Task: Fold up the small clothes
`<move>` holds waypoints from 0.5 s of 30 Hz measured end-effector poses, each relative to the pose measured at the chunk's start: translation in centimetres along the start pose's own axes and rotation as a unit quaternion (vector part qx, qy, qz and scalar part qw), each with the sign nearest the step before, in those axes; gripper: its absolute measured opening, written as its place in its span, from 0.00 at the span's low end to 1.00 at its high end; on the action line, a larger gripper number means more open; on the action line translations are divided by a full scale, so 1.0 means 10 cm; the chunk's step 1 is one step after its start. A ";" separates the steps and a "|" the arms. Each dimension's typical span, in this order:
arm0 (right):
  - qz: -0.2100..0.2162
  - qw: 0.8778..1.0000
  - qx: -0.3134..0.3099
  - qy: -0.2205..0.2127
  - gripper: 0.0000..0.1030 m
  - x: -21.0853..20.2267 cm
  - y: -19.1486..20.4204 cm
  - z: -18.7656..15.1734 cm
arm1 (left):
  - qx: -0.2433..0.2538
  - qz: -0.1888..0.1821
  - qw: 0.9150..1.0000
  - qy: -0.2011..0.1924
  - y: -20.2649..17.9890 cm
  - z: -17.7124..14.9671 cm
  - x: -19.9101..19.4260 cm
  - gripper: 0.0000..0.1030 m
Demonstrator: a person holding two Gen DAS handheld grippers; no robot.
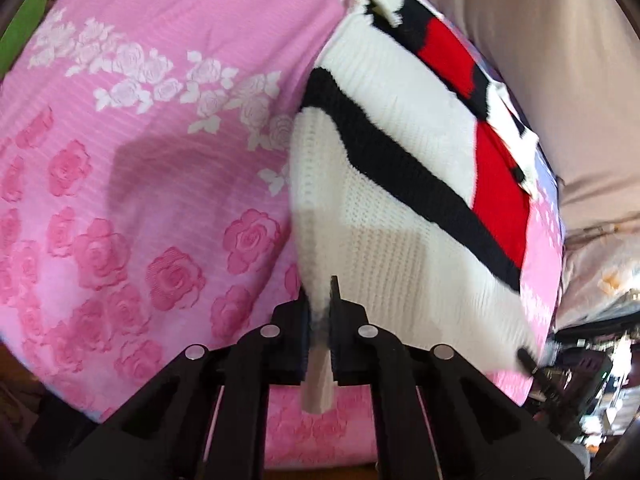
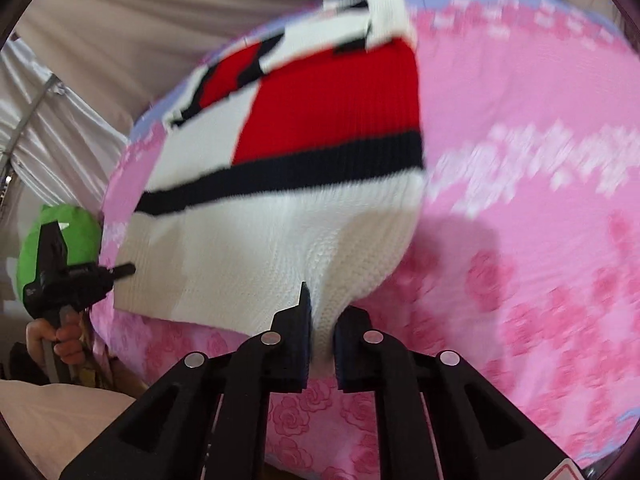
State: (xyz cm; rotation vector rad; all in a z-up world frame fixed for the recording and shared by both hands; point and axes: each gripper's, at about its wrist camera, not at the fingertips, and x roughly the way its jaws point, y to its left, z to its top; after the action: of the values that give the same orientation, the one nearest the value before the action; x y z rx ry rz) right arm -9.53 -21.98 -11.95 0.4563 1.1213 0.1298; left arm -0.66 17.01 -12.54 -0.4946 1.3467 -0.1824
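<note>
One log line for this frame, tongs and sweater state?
left tongs: shut on sweater hem | right tongs: shut on sweater hem | sweater: near edge lifted | bedspread: underneath

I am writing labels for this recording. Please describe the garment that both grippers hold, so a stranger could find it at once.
Look at the pink bedspread with a rose pattern. On it lies a knitted sweater, its white hem pinched by the left gripper and the right gripper. It is the only knit there, white with a black stripe and red blocks.

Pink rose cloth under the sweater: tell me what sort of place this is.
Probably a bedroom at home. The sweater lies on a pink rose bedspread that looks padded like a bed, with beige drapes hanging behind it and a pale pillow at the near edge.
</note>
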 end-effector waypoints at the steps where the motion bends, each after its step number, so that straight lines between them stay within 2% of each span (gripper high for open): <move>1: -0.003 1.000 -0.005 -0.007 0.08 -0.09 0.00 0.00 | 0.007 -0.002 1.000 0.002 0.00 -0.02 -0.06 0.06; 3: -0.010 1.000 -0.019 -0.003 0.07 -0.26 -0.03 -0.04 | 0.023 -0.010 1.000 0.018 -0.01 -0.11 -0.18 0.06; 5: -0.017 0.999 -0.032 0.018 0.07 -0.34 -0.08 -0.14 | 0.039 -0.015 0.998 0.041 -0.01 -0.25 -0.23 0.06; 7: -0.026 0.997 -0.041 0.058 0.07 -0.37 -0.16 -0.31 | 0.053 -0.014 0.996 0.075 -0.02 -0.42 -0.21 0.05; 9: -0.034 0.993 -0.044 0.105 0.07 -0.35 -0.25 -0.53 | 0.075 -0.003 0.990 0.123 -0.02 -0.70 -0.12 0.05; 11: -0.035 0.988 -0.040 0.144 0.07 -0.33 -0.31 -0.74 | 0.074 0.003 0.984 0.164 0.07 -0.95 -0.08 0.05; 13: -0.029 0.982 -0.035 0.185 0.07 -0.35 -0.35 -0.95 | 0.065 0.004 0.981 0.182 0.15 -1.09 -0.13 0.05; 15: -0.017 0.976 -0.037 0.212 0.07 -0.41 -0.31 -1.08 | 0.056 -0.002 0.981 0.184 0.17 -1.11 -0.25 0.05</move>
State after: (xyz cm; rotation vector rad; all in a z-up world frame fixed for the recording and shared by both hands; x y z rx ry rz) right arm -21.35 -23.01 -13.62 0.3496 1.5364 0.2469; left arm -12.14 16.92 -12.65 -0.3800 1.6852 -0.3652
